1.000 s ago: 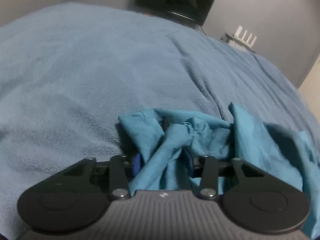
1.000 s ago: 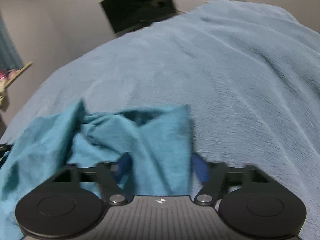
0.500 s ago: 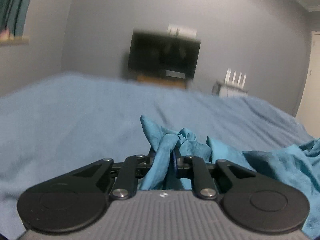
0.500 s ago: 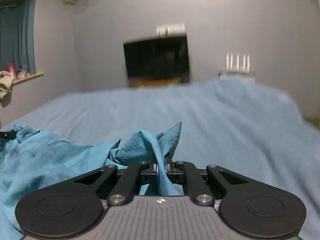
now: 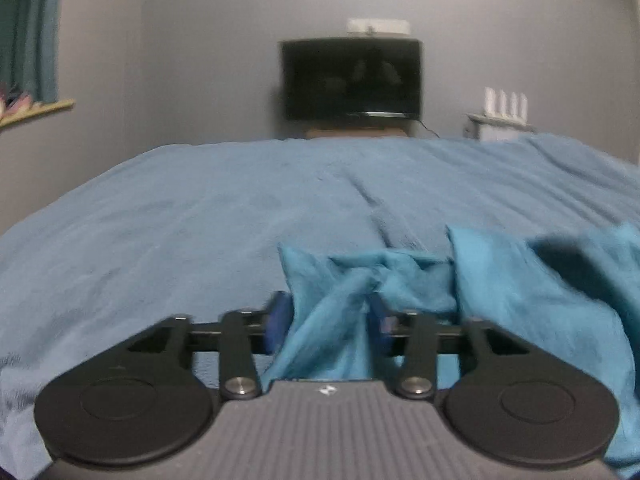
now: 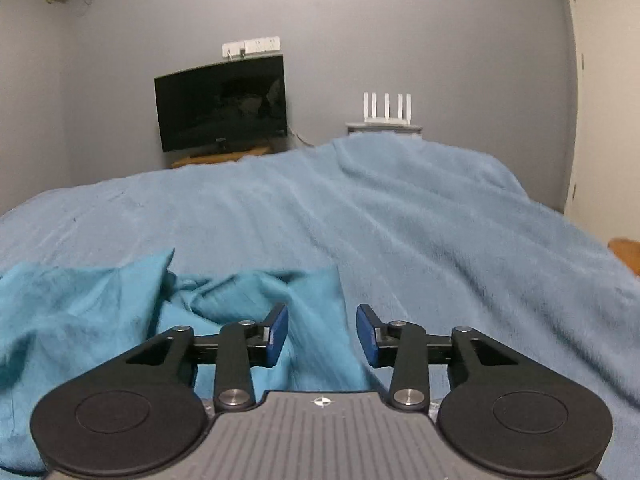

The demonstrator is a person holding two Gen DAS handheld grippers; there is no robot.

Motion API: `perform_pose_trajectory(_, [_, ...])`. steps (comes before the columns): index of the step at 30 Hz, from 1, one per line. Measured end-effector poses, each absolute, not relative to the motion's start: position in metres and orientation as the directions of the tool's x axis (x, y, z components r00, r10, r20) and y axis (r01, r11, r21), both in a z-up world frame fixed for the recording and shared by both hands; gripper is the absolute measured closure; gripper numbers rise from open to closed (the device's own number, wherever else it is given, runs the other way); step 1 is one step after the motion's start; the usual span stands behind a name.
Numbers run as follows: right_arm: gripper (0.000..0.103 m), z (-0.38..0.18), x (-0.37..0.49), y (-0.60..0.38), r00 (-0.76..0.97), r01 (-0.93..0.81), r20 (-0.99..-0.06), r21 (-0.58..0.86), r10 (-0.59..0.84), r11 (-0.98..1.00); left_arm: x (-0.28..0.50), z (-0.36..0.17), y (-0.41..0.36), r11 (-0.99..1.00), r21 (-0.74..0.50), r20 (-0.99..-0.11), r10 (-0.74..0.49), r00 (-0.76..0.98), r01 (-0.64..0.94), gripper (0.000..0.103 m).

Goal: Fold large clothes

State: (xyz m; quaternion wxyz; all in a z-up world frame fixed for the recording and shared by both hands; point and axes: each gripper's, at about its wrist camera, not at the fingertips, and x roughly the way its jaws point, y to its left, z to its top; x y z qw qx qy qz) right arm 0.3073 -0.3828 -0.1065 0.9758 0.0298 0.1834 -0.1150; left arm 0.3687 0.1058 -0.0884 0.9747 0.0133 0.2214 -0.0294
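Opening at six o'clock in the left wrist view, the left gripper [image 5: 326, 324] has a bunched fold of the teal garment [image 5: 500, 292] between its blue pads, which seem, through blur, not to press it. The right gripper [image 6: 322, 334] is likewise opening, cloth lying slack between clearly separated pads. That garment spreads crumpled toward three o'clock on the blue blanket [image 5: 180, 216]. At twelve o'clock, against the far wall, stands a dark monitor [image 5: 352, 78].

No text seems legible anywhere; the views are blurry.
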Motion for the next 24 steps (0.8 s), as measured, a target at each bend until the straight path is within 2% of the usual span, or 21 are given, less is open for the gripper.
perform_pose_trajectory(1, [0.057,-0.105,0.306,-0.382,0.91,0.232,-0.356,0.019,-0.211,0.972,0.363,-0.085,0.109,0.999,-0.016,-0.414,-0.051,0.909,0.049,0.039])
perform_pose_trajectory(2, [0.056,-0.102,0.305,-0.38,0.916,0.225,-0.344,0.018,-0.205,0.974,0.361,-0.081,0.111,0.998,-0.046,-0.403,-0.047,0.914,0.031,0.036])
perform_pose_trajectory(5, [0.049,-0.094,0.303,-0.369,0.936,0.172,-0.314,0.015,-0.158,0.985,0.357,-0.066,0.108,0.99,-0.132,-0.398,-0.091,0.913,0.041,0.032])
perform_pose_trajectory(9, [0.042,-0.083,0.293,-0.335,0.952,0.021,-0.307,0.021,-0.014,1.0,0.338,-0.055,0.082,0.961,-0.224,-0.437,-0.248,0.865,0.162,0.026])
perform_pose_trajectory(16, [0.042,-0.099,0.296,-0.265,0.896,-0.248,-0.392,-0.048,0.21,0.968,0.324,-0.08,0.0,0.897,-0.175,-0.569,-0.429,0.702,0.406,0.025])
perform_pose_trajectory(18, [0.039,-0.108,0.299,-0.248,0.874,-0.299,-0.428,-0.098,0.231,0.949,0.32,-0.1,-0.013,0.895,-0.104,-0.61,-0.402,0.683,0.434,0.025])
perform_pose_trajectory(21, [0.036,-0.134,0.305,-0.23,0.819,-0.332,-0.545,-0.195,0.179,0.923,0.317,-0.119,-0.03,0.898,-0.024,-0.644,-0.351,0.68,0.44,0.025])
perform_pose_trajectory(24, [0.031,-0.145,0.31,-0.239,0.812,-0.331,-0.556,-0.192,0.176,0.924,0.315,-0.125,-0.04,0.892,0.023,-0.655,-0.327,0.681,0.452,0.021])
